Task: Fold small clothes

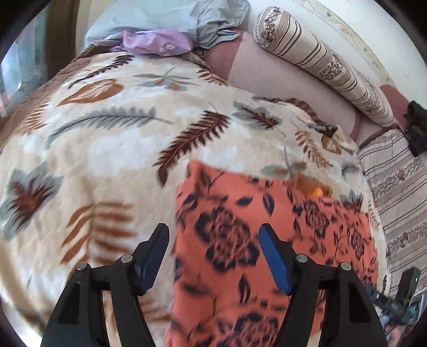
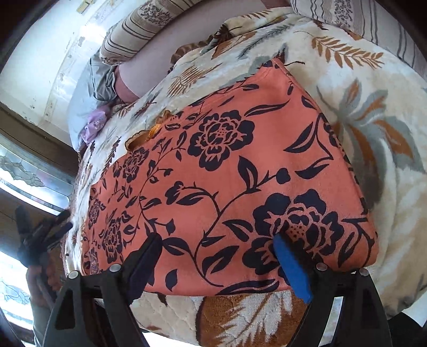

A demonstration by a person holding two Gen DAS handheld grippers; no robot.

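Blanket [image 2: 360,133], plush and leaf-printed, could drag under the orange floral garment [image 2: 226,165] lying flat on it. My 2 tongs, right gripper [image 2: 218,256] and left gripper [image 1: 213,248], hover spread wide, holding nothing; I might pinch both layers.

A home bedroom: a leaf-patterned fleece blanket [image 1: 112,138] fills the frame's middle, a striped bolster pillow [image 1: 320,61] runs along the upper right, rumpled bedding [image 1: 170,18] sits top centre, and a window [image 2: 24,170] glows at left.
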